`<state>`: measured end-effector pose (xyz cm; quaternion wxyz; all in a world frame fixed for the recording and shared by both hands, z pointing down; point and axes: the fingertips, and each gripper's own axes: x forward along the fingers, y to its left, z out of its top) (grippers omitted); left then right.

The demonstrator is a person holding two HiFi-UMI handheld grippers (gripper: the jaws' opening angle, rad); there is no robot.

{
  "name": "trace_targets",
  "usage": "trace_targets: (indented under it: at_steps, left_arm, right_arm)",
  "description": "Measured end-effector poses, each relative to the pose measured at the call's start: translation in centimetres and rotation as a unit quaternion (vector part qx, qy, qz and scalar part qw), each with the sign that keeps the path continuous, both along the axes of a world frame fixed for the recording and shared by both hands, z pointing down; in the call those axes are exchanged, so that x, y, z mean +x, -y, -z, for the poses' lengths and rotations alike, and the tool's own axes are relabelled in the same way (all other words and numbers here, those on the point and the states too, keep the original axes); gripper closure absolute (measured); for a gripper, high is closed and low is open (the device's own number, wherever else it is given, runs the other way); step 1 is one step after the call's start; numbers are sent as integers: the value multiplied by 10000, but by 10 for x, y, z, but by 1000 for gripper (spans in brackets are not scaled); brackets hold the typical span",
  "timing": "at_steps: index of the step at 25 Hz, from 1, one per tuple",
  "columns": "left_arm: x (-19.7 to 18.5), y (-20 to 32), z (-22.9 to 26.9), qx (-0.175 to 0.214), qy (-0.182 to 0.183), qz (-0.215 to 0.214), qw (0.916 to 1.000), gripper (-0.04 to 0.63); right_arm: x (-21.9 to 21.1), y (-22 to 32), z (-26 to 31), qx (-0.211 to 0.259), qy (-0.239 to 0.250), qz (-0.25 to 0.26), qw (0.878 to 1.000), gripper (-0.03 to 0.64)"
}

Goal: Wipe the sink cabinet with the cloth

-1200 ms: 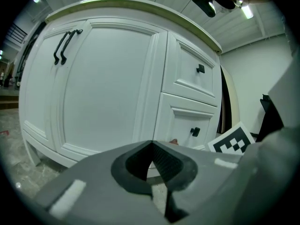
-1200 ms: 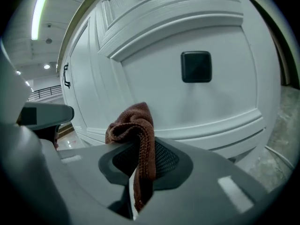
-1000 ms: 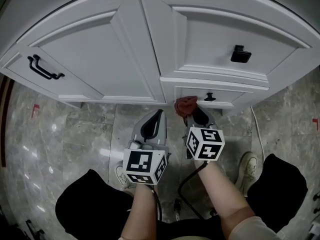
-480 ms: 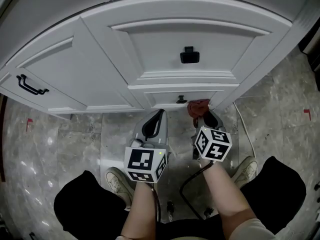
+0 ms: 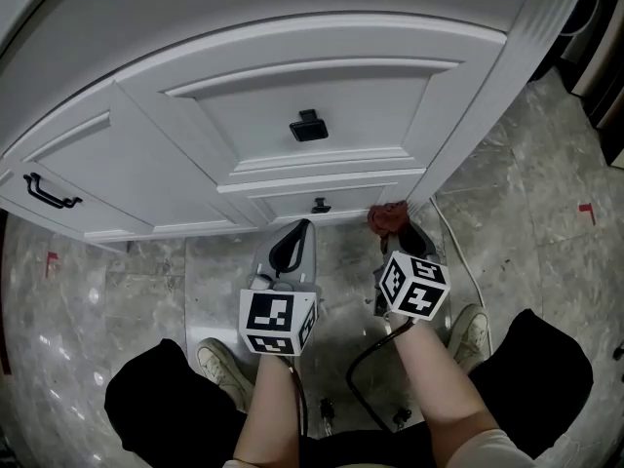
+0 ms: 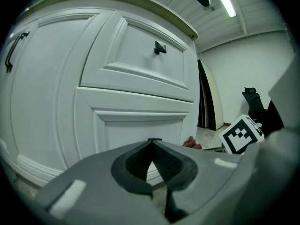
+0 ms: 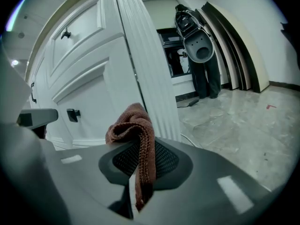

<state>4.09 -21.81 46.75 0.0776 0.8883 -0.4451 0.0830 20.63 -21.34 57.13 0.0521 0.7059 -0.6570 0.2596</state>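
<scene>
The white sink cabinet (image 5: 292,76) fills the top of the head view, with a black knob (image 5: 308,126) on its upper panel and a small knob (image 5: 319,206) on the low drawer. My right gripper (image 5: 395,224) is shut on a reddish-brown cloth (image 5: 387,216), which sits against the cabinet's lower right corner by the fluted post (image 7: 147,74). In the right gripper view the cloth (image 7: 136,130) bunches over the jaw tips and hangs down between them. My left gripper (image 5: 295,232) is shut and holds nothing, just in front of the low drawer (image 6: 140,130).
A black bar handle (image 5: 44,191) is on the cabinet's left drawer. Grey marble floor (image 5: 526,193) lies all around. A cable (image 5: 453,252) trails on the floor at the right. The person's shoes (image 5: 473,330) and knees are at the bottom. Boards (image 7: 243,50) lean on a far wall.
The right gripper and cloth have slid rightward along the low drawer to the cabinet's right corner. The view has swung right with them. The left gripper has kept its place.
</scene>
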Motion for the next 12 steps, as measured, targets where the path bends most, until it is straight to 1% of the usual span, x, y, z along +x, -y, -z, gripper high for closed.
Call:
trace_targets:
  at_steps: [2, 4, 6, 8, 12]
  left_arm:
    - [5, -3, 4, 30, 4, -81, 10000, 595]
    - [6, -7, 13, 75, -131, -100, 9998, 595]
    - [2, -13, 27, 172, -306, -96, 9993, 595]
    - [-2, -24, 46, 343, -465, -117, 9983, 595]
    - [-14, -53, 86, 763, -642, -87, 9950, 595]
  right_arm:
    - [-9, -4, 12, 118, -128, 156, 9997, 526]
    - [-16, -8, 31, 303, -202, 251, 9990, 526]
    - [-21, -13, 56, 542, -173, 267, 9980, 526]
    - [-29, -21, 85, 822, -137, 327, 9960, 526]
    - [-45, -48, 135, 1331, -289, 475, 9895, 526]
